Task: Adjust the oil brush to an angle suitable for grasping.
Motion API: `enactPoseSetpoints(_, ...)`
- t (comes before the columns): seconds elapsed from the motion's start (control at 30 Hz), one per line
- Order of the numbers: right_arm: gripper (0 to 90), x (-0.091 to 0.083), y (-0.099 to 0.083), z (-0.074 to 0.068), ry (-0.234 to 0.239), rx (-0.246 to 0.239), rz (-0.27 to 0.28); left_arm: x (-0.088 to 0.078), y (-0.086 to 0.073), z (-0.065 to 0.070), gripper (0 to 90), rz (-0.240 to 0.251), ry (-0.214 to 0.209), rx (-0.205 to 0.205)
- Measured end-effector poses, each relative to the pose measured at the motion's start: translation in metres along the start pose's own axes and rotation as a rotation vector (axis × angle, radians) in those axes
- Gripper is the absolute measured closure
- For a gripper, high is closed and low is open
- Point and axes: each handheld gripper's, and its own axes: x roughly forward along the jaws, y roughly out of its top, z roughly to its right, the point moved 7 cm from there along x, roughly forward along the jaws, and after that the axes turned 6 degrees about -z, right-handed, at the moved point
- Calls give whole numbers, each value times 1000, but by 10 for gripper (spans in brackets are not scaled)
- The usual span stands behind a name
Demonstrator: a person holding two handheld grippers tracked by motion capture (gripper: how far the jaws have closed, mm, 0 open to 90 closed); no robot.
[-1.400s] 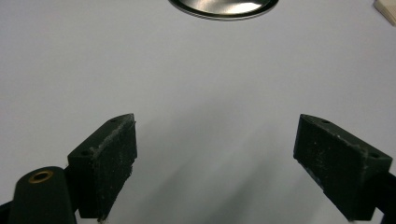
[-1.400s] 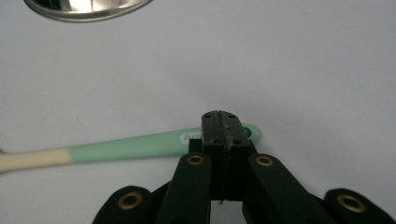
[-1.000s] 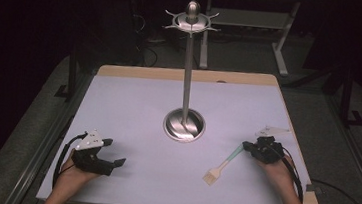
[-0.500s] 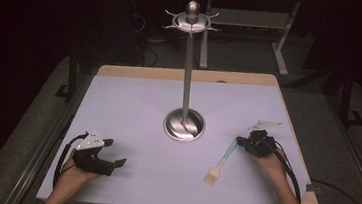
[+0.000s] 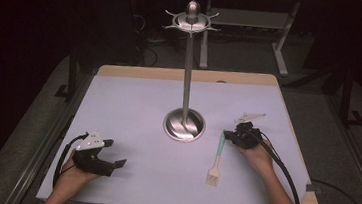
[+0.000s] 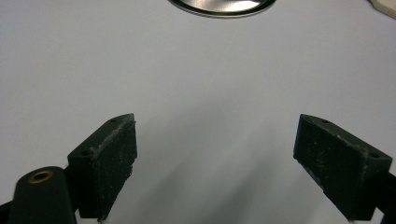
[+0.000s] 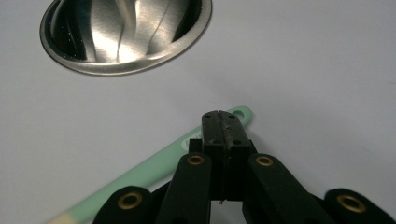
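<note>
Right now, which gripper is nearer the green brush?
Right. The right gripper is shut at the green brush handle's hanging-hole end; the left gripper rests open, well off to its left.

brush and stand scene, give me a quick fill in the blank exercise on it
1. The right tool is shut on the brush's ____ handle.
2. The bristle end of the brush points toward the ____ edge of the table.
3. The left tool has its jaws ____, nothing between them.
4. The metal stand rises from a ____ base.

Missing words: green; near; open; round
</note>
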Motion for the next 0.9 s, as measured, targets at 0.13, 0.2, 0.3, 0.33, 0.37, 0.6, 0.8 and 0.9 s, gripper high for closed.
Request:
enactPoseSetpoints(0.13, 900, -2, 5, -3, -3, -3, 20, 0, -1, 0, 131, -3, 1, 3)
enactPoseSetpoints(0.2, 899, -8, 5, -6, 12, 9, 28, 0, -1, 0, 131, -1, -1, -8)
enactPoseSetpoints(0.3, 899, -16, 0, -18, 34, -4, 10, 0, -1, 0, 132, -2, -1, -7)
enactPoseSetpoints(0.33, 900, -19, -2, -25, 43, -20, -7, 0, -1, 0, 132, -3, -1, -6)
enactPoseSetpoints(0.37, 899, -22, -4, -31, 52, -25, -17, 0, -2, 0, 132, -12, 1, 4)
enactPoseSetpoints(0.6, 899, -31, -20, -61, 116, -60, -73, 0, -1, 3, 132, -7, 0, 3)
enactPoseSetpoints(0.8, 899, -33, -27, -81, 162, -95, -90, 1, -2, 4, 132, -12, -3, 2)
enactPoseSetpoints(0.9, 899, -32, -31, -89, 172, -102, -113, 1, -1, 4, 132, -12, -4, 5)
